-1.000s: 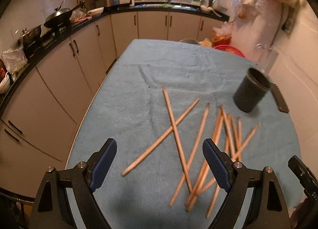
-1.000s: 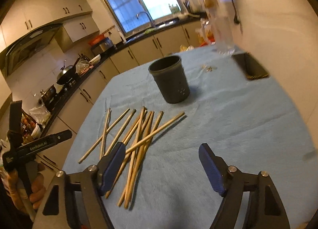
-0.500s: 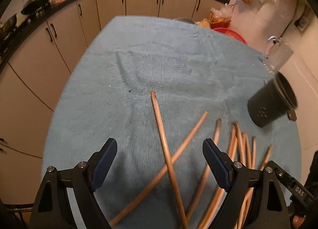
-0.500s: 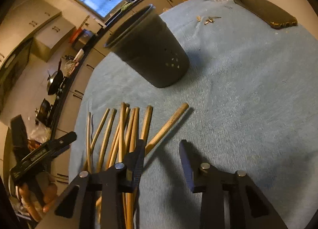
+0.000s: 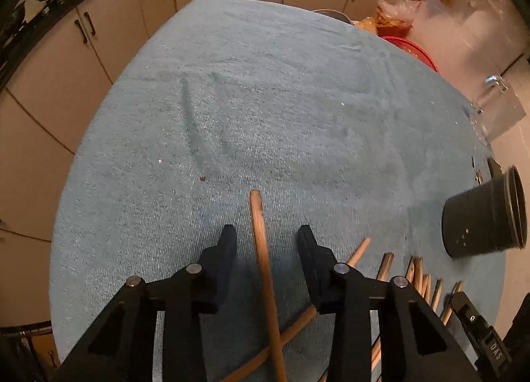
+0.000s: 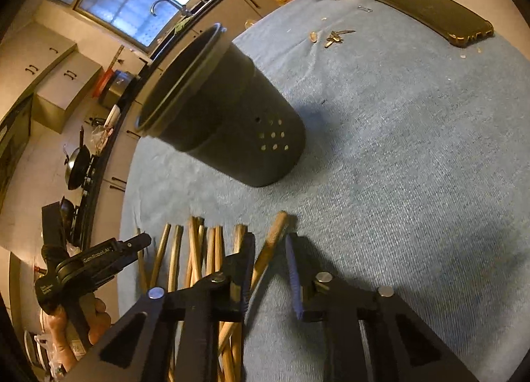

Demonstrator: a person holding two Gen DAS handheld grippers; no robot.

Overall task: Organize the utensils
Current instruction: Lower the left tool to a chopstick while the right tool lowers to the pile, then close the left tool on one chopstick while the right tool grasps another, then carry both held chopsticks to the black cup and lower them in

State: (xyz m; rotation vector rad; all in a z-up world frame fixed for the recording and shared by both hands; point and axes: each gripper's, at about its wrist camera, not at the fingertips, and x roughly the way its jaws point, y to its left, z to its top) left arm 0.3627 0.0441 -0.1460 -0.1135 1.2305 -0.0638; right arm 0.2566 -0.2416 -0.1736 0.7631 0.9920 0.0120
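- Left gripper (image 5: 266, 238): jaws have just been closing, straddling one chopstick (image 5: 261, 249) that crosses another; pads not yet touching. Centre it before pinching.
- Right gripper (image 6: 270, 243): jaws have just been closing around the rightmost chopstick (image 6: 270, 243); contact uncertain.
- Chopstick pile (image 6: 198, 249): near, left of that stick, on the blue cloth (image 6: 397, 166).
- Black holder (image 6: 228, 123): farther, upright, apparently empty.
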